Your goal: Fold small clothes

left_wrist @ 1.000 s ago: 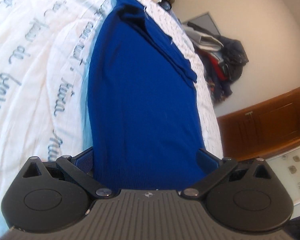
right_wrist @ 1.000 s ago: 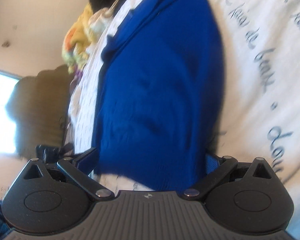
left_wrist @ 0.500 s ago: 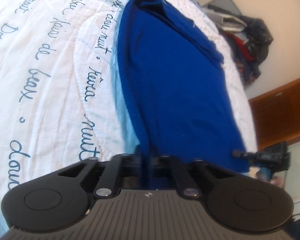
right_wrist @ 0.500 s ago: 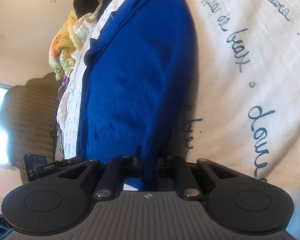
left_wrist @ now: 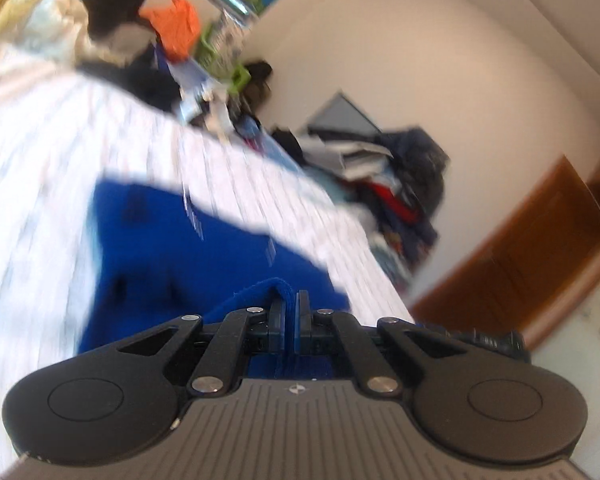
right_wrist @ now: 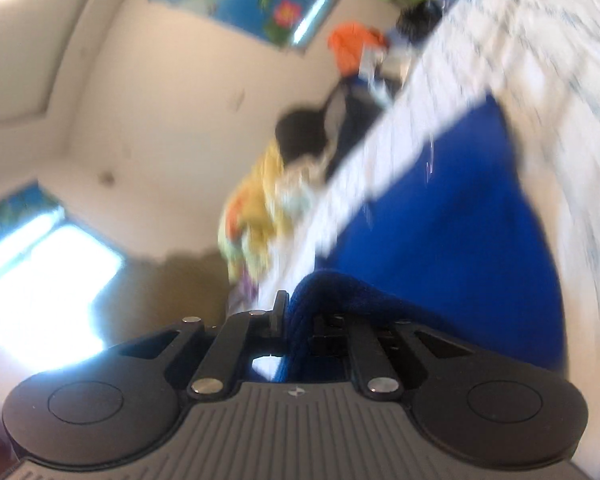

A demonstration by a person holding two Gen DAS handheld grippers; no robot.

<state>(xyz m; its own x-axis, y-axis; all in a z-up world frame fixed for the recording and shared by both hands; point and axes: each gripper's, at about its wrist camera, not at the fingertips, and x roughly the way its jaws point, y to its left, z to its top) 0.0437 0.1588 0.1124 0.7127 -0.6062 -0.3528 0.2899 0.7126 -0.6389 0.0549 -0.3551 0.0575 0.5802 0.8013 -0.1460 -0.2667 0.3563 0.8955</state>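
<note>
A royal-blue knit garment (left_wrist: 172, 248) lies on a white bedspread (left_wrist: 32, 160) printed with blue script. In the left wrist view my left gripper (left_wrist: 290, 300) is shut on the garment's near edge, and a fold of blue cloth bunches between the pads. In the right wrist view my right gripper (right_wrist: 296, 308) is shut on another part of that near edge; the blue garment (right_wrist: 440, 216) drapes over its right finger and stretches away over the bedspread (right_wrist: 540, 60). Both views are blurred by motion.
Loose clothes are heaped at the head of the bed (left_wrist: 112, 16), with an orange item (left_wrist: 178, 28) among them. More clothes are piled by the far wall (left_wrist: 392, 184). A wooden cabinet (left_wrist: 532, 248) stands at the right. A bright window (right_wrist: 40, 280) is on the left.
Both grippers went from wide open around the garment's hem to shut on it, then lifted and swung forward with the cloth. The far wall and clothes heaps have come into view.
</note>
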